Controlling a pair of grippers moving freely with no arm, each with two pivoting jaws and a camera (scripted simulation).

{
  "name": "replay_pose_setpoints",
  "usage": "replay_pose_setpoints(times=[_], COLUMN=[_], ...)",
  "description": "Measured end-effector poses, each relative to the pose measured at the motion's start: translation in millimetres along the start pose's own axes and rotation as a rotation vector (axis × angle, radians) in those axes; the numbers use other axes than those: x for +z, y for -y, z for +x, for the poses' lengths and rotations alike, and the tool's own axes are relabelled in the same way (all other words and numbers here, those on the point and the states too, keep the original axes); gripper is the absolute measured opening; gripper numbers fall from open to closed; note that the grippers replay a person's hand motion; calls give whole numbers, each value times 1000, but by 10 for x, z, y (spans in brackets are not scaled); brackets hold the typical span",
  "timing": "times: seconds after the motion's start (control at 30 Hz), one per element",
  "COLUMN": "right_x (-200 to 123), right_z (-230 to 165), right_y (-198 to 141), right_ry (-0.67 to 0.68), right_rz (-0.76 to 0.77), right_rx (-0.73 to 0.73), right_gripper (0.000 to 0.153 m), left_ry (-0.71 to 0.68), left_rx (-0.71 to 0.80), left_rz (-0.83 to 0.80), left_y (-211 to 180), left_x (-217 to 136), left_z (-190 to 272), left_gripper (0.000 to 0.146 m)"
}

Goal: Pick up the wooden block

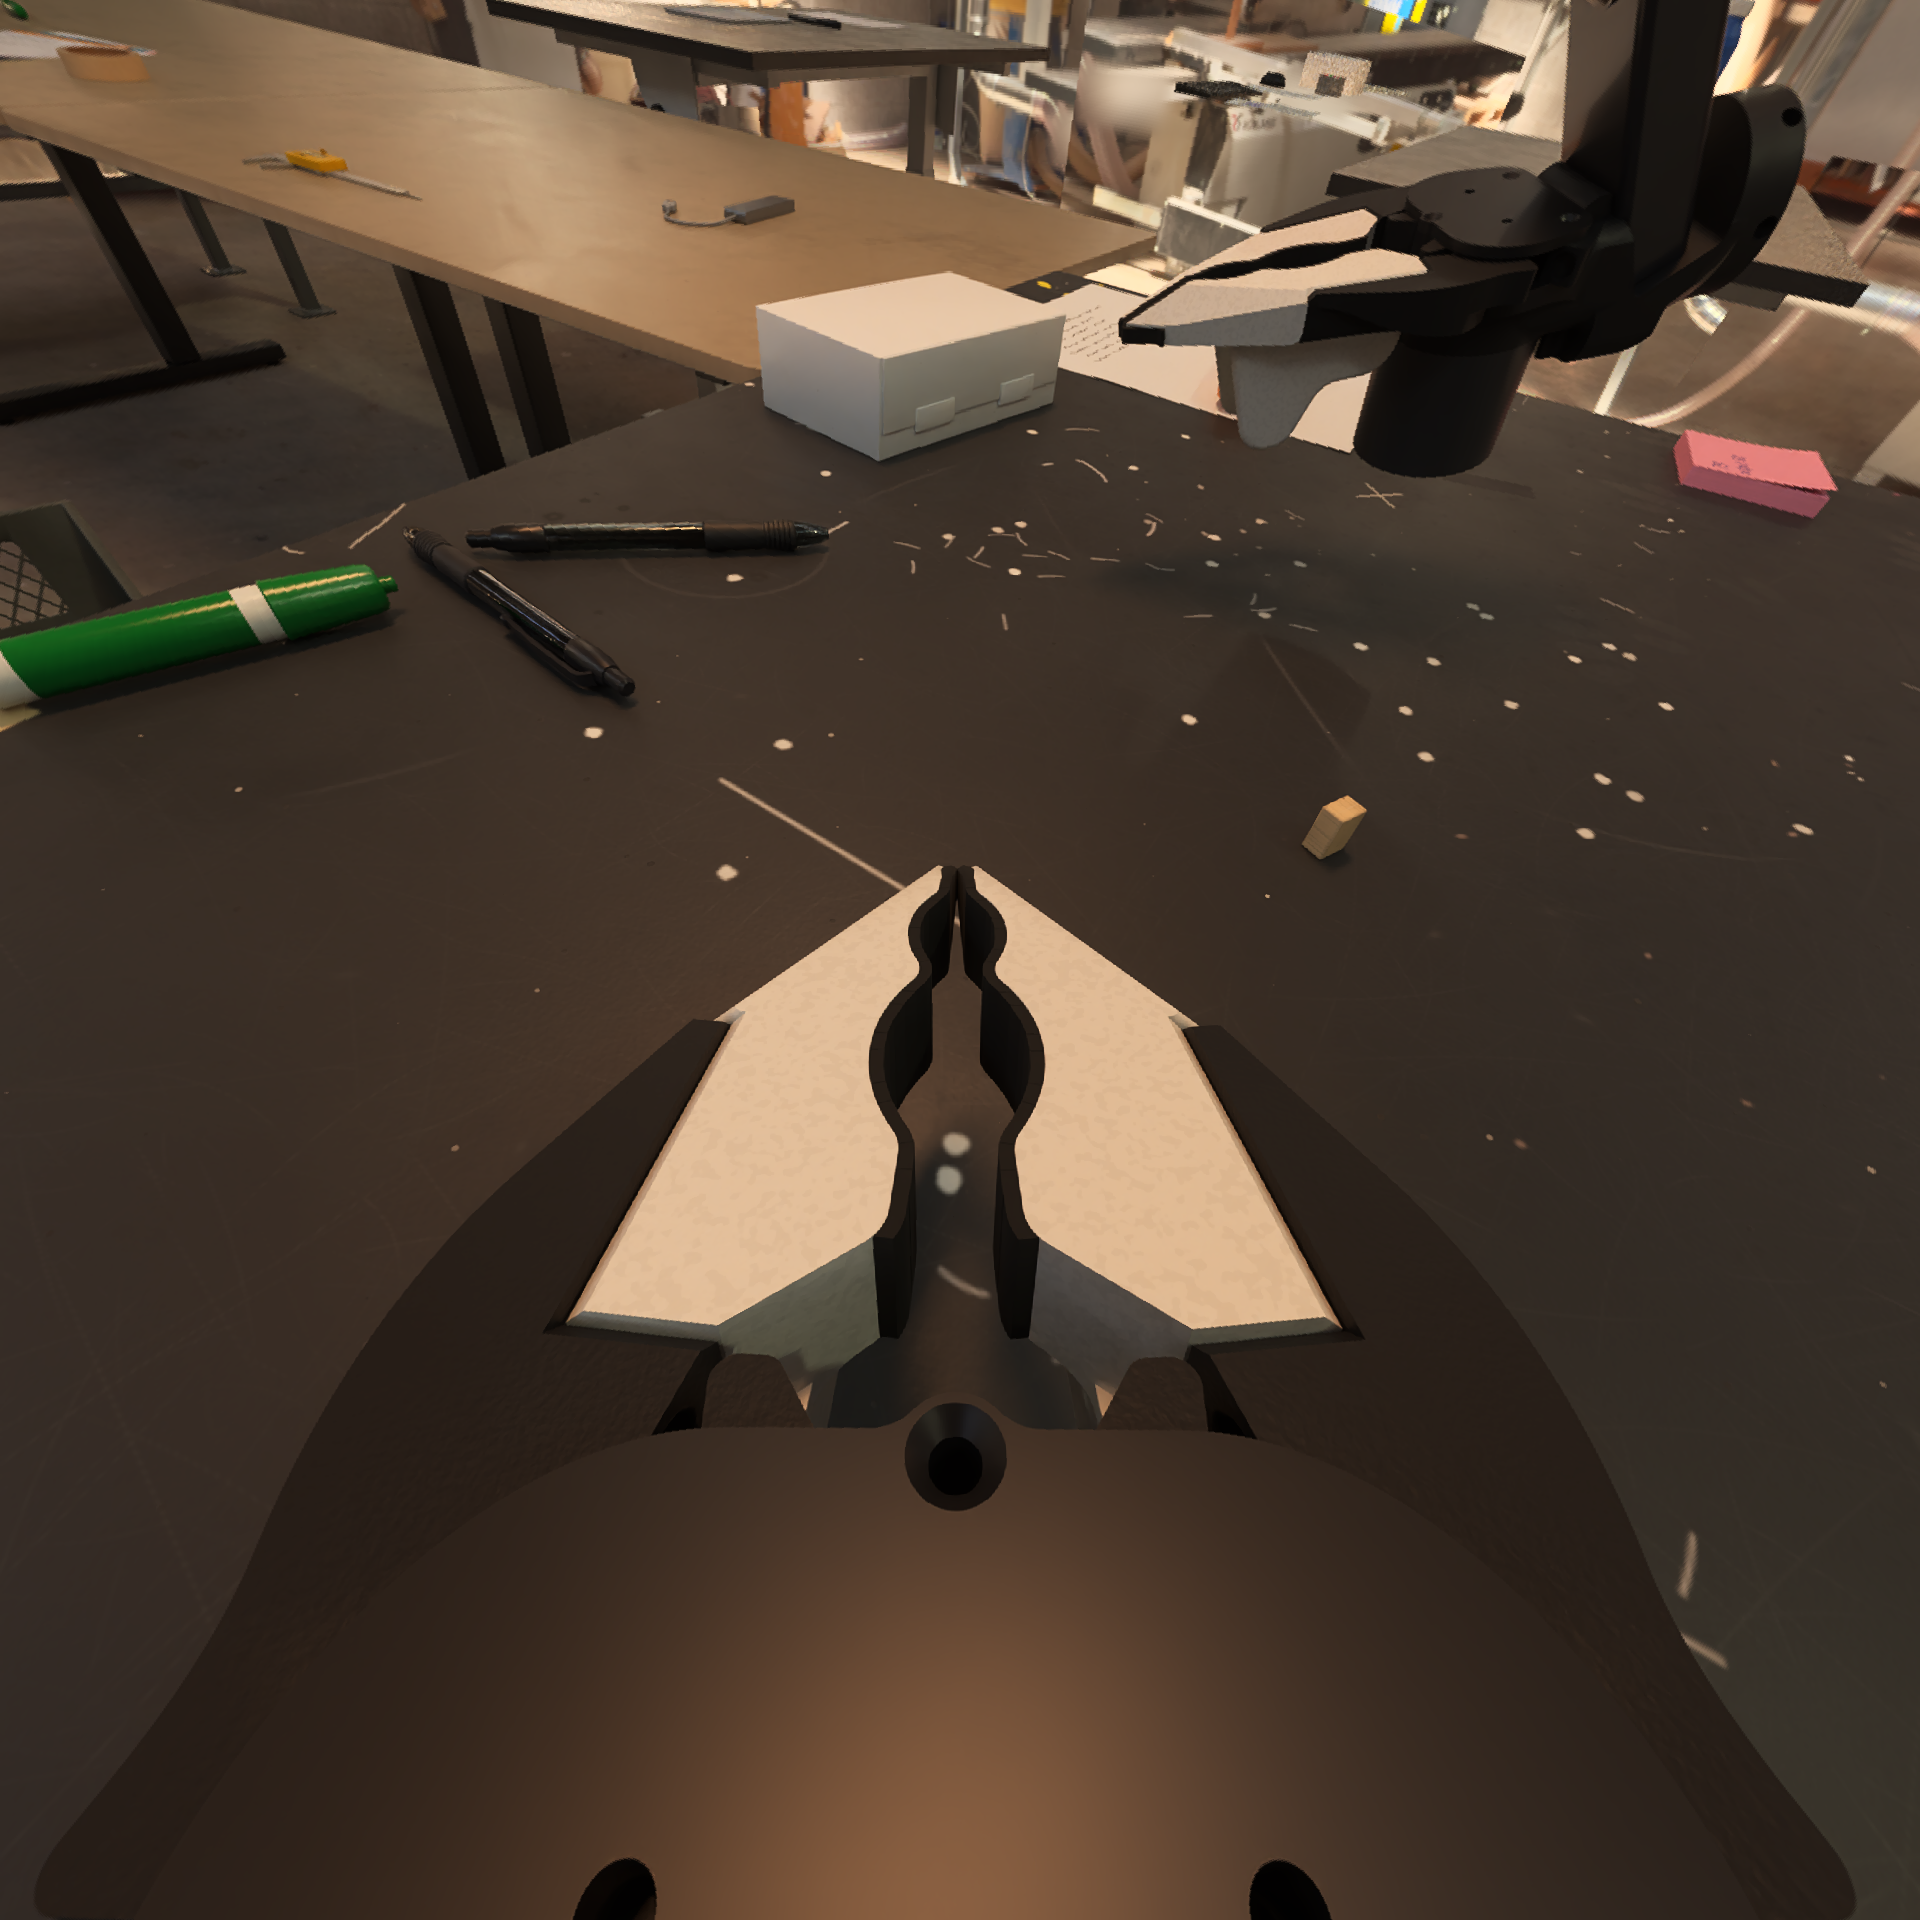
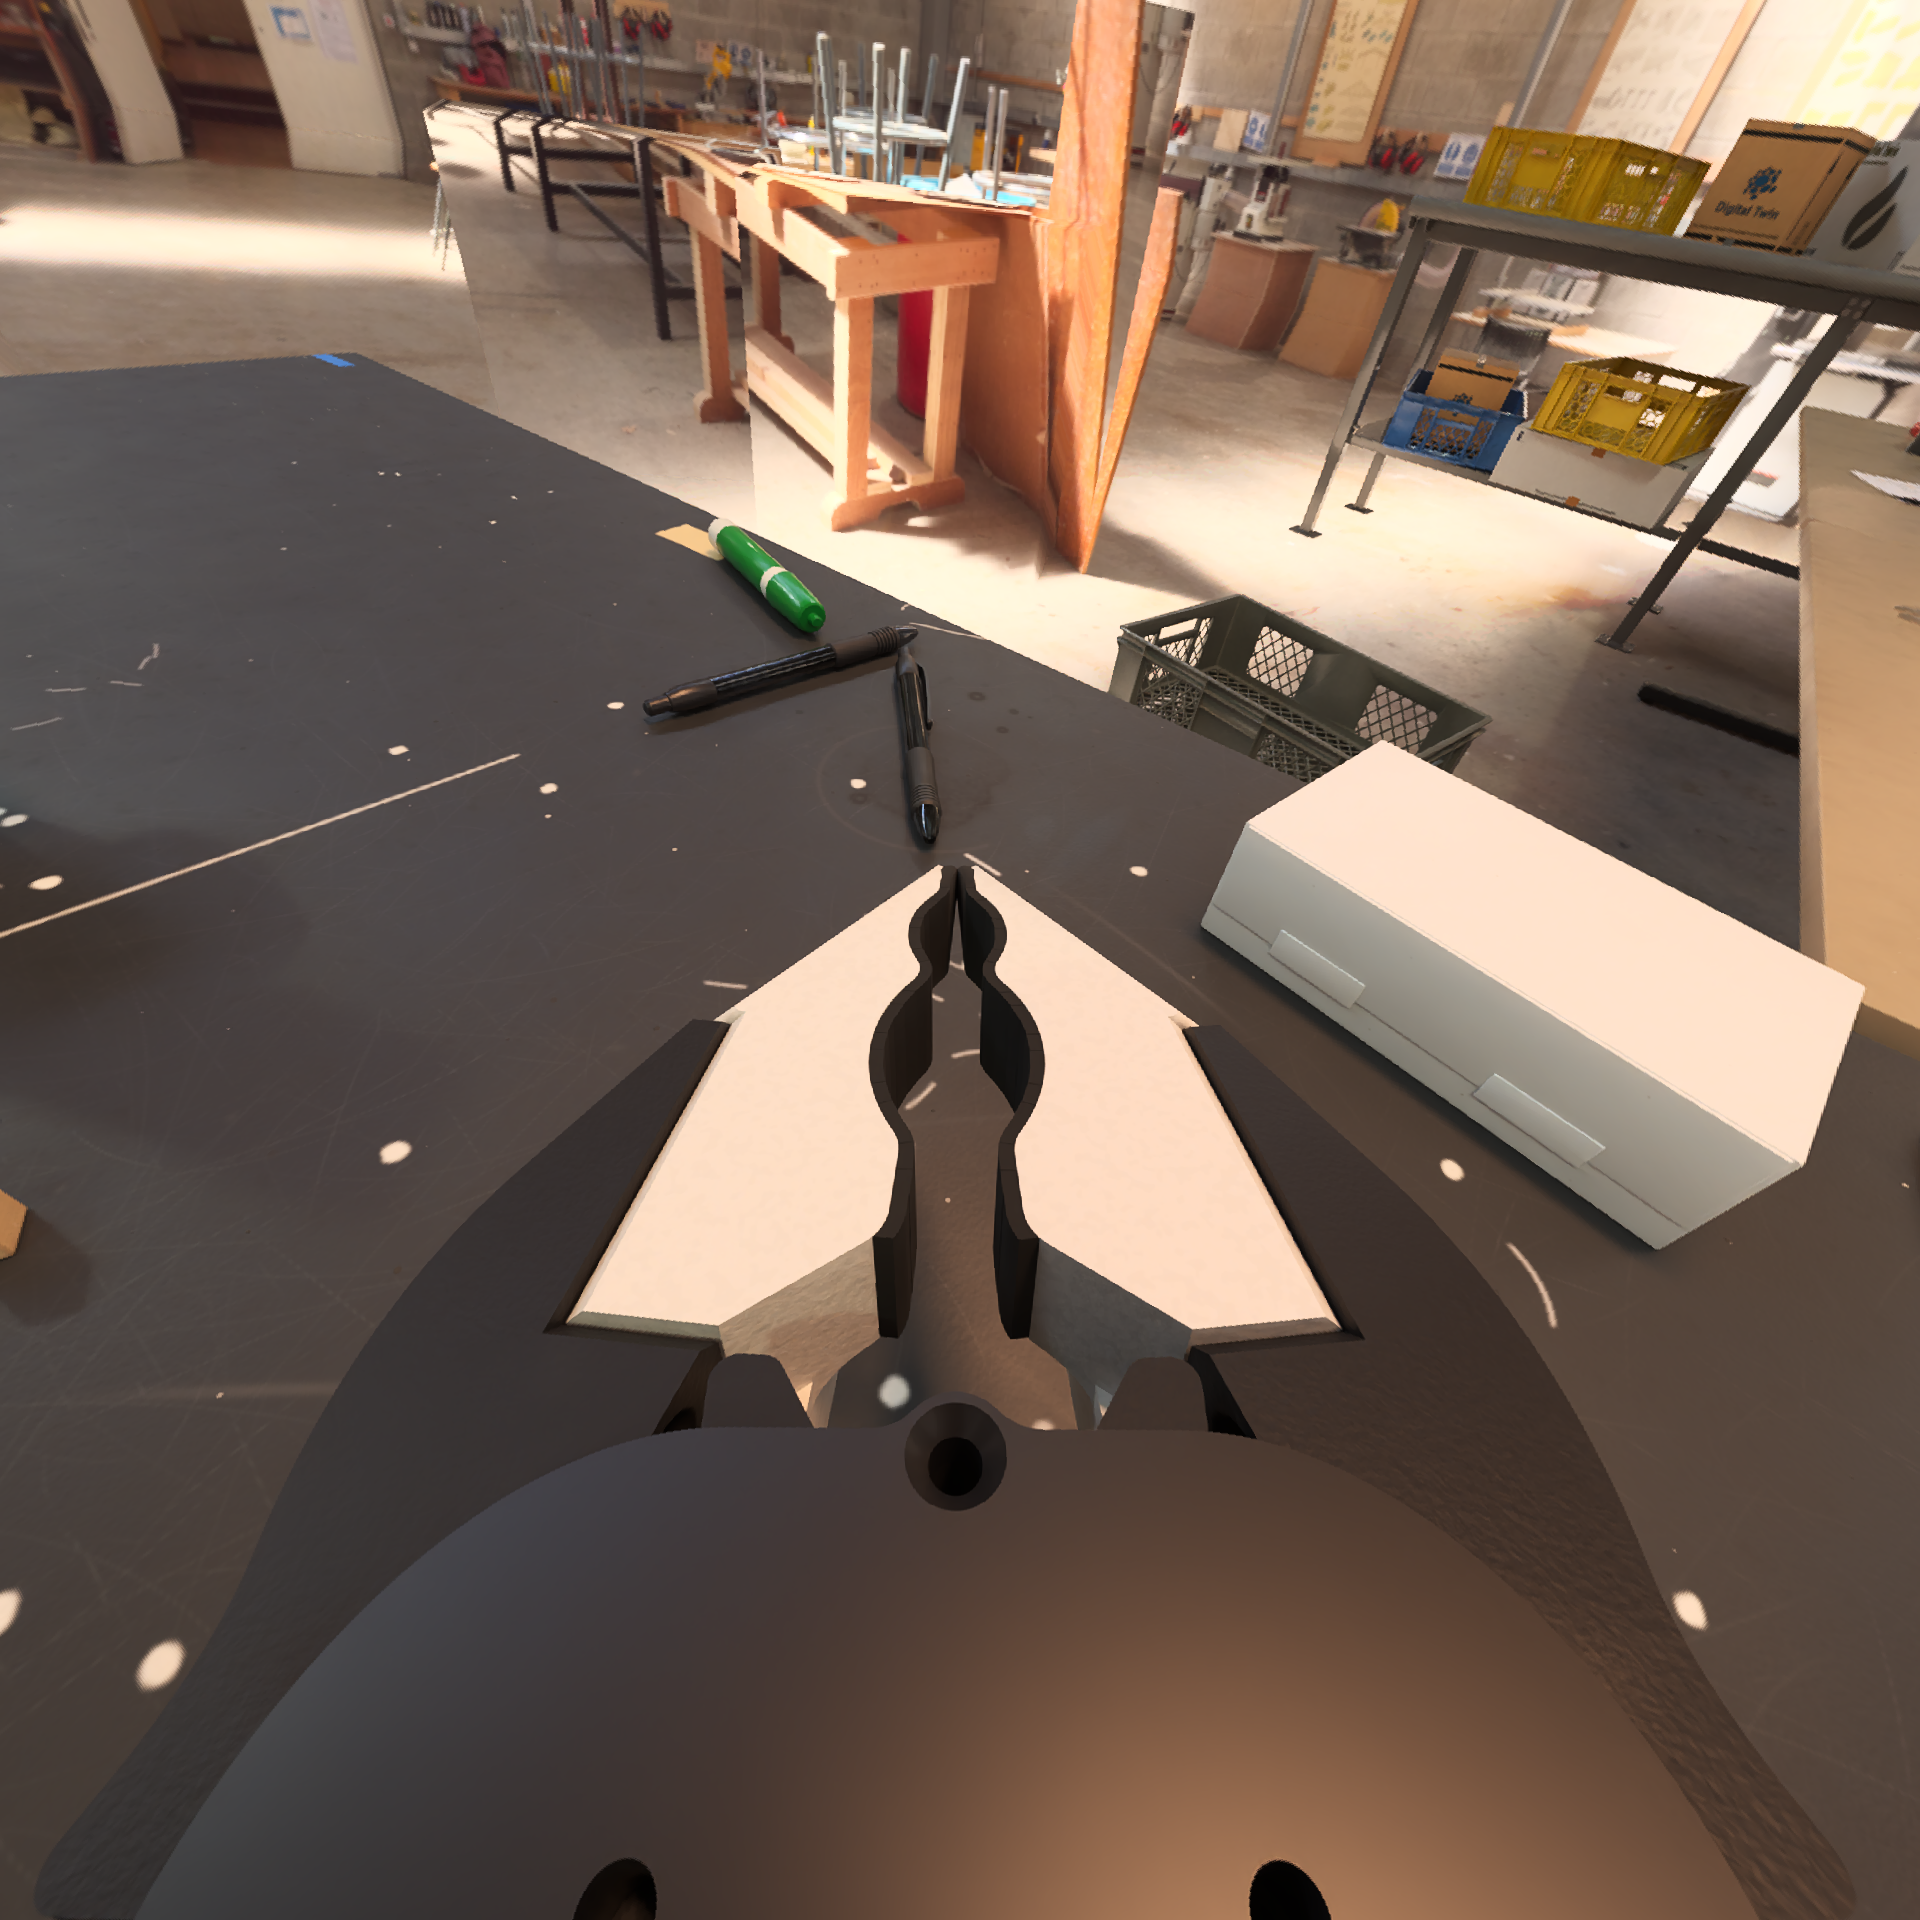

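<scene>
A small light wooden block (image 1: 1334, 827) lies on the dark table (image 1: 416, 987), ahead and to the right of my left gripper (image 1: 956, 873). The left gripper is shut and empty, its tips together above the table. My right gripper (image 2: 956, 873) is also shut and empty. It shows in the left wrist view (image 1: 1138, 332) hovering high at the back right, well beyond the block. In the right wrist view only a corner of the block (image 2: 8, 1226) shows at the left edge.
A white box (image 1: 909, 358) (image 2: 1527, 987) stands at the table's far side. Two black pens (image 1: 644, 536) (image 1: 520, 613) and a green marker (image 1: 197, 629) lie at the left. A pink eraser (image 1: 1754, 473) lies at the far right. A grey crate (image 2: 1299, 686) sits beyond the table edge.
</scene>
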State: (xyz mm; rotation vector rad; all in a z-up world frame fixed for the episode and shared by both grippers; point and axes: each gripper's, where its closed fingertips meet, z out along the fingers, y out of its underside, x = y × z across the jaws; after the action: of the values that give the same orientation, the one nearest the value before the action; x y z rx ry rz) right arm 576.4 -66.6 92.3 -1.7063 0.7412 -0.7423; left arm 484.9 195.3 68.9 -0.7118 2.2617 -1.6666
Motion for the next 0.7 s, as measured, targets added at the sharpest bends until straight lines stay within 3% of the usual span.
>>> replay_pose_setpoints(times=[0.7], right_x=[-19], right_z=[4], right_y=[24], right_ry=[-3], right_rz=[8], right_rx=[-8], right_gripper=[0], left_ry=[52], left_rx=[-22], left_rz=[73], left_y=[109], left_x=[-63], left_z=[-97], left_gripper=[0])
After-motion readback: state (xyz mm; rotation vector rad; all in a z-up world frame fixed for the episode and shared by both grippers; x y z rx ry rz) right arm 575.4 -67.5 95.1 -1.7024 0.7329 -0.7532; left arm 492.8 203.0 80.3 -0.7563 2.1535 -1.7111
